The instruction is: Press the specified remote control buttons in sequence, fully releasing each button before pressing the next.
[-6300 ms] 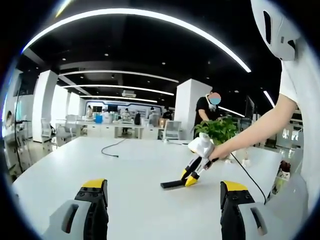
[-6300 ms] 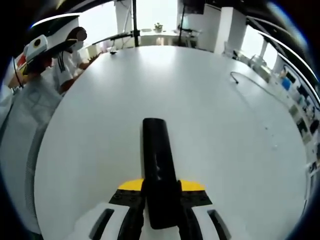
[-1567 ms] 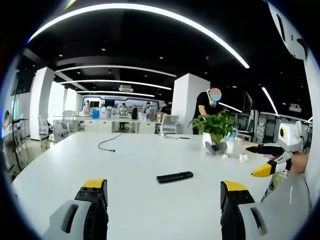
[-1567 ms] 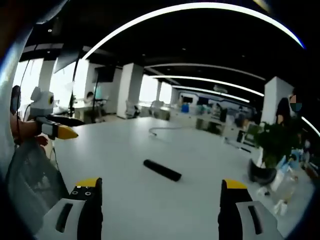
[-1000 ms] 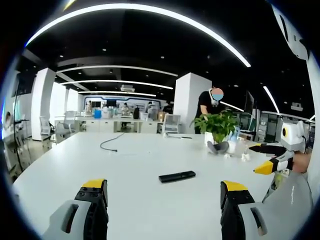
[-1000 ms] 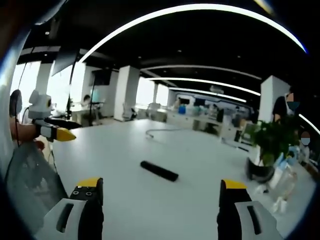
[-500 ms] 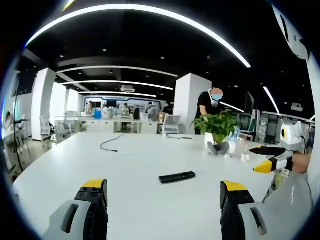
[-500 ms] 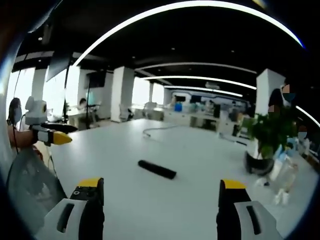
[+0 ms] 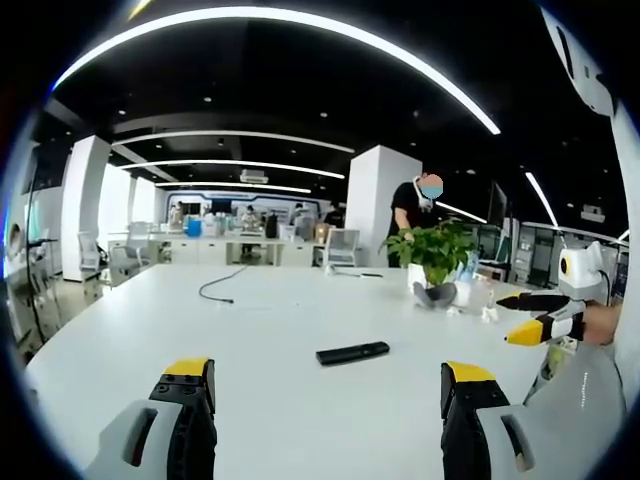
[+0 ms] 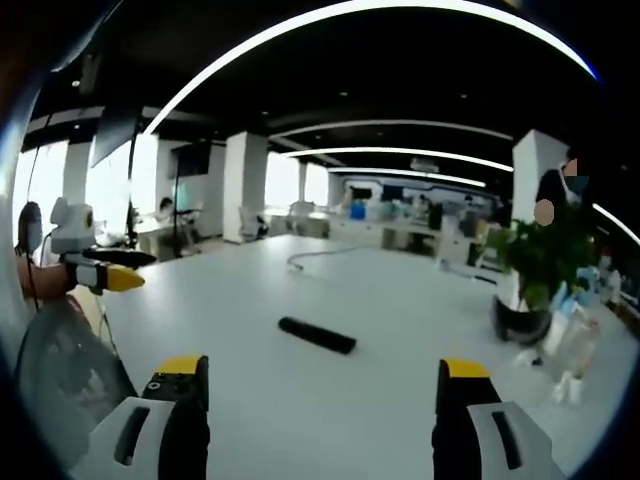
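Observation:
A black remote control (image 9: pixel 352 352) lies flat on the white table (image 9: pixel 270 320), well ahead of both grippers. In the right gripper view the same remote (image 10: pixel 316 335) lies at mid-table. My left gripper (image 9: pixel 330 415) is open, jaws wide apart with nothing between them. My right gripper (image 10: pixel 318 415) is open too, and holds nothing. The right gripper (image 9: pixel 528 318) also shows at the right edge of the left gripper view, held in a hand above the table edge. The left gripper (image 10: pixel 112 268) shows at the left of the right gripper view, likewise held off the table.
A potted plant (image 9: pixel 436 260) and small items stand at the table's far right. A black cable (image 9: pixel 215 290) lies at the far side. A mesh chair back (image 10: pixel 60 370) sits low left. A person (image 9: pixel 415 215) stands beyond the table. Desks and pillars fill the office behind.
Earlier the right gripper was shut on the remote at the table; it has since let go and pulled back. Over the last second both views only drift slightly; the remote lies still.

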Available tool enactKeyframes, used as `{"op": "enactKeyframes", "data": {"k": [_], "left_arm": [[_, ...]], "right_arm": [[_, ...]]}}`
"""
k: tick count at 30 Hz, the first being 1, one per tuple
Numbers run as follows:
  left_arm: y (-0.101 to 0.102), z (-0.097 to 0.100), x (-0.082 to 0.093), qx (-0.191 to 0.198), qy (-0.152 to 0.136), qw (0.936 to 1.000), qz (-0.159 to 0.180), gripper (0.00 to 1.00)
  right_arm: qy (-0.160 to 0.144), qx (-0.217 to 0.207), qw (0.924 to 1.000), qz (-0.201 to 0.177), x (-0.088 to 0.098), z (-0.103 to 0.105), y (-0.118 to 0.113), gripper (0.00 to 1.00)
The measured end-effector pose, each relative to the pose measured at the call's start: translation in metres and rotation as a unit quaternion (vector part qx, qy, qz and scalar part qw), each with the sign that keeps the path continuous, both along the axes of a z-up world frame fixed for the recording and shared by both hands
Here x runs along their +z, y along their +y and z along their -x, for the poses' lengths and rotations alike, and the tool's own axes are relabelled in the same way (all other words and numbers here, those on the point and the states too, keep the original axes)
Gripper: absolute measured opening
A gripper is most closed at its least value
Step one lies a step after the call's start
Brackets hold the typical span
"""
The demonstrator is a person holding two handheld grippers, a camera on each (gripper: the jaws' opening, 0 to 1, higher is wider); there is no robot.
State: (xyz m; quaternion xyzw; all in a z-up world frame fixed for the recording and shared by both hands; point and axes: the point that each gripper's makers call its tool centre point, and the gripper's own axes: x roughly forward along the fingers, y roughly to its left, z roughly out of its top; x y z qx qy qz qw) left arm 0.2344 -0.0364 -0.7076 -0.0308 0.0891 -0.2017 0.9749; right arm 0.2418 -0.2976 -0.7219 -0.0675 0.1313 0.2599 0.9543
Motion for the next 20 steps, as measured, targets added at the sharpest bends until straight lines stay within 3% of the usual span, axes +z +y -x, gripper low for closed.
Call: {"op": "enactKeyframes", "data": {"k": [20], "left_arm": [[-0.0004,0.0024,0.0007,0.001,0.000,1.0000,-0.001,0.97]], "right_arm": [[0.001,0.000,1.0000,0.000,0.0007,0.0020,-0.0003,0.93]]}}
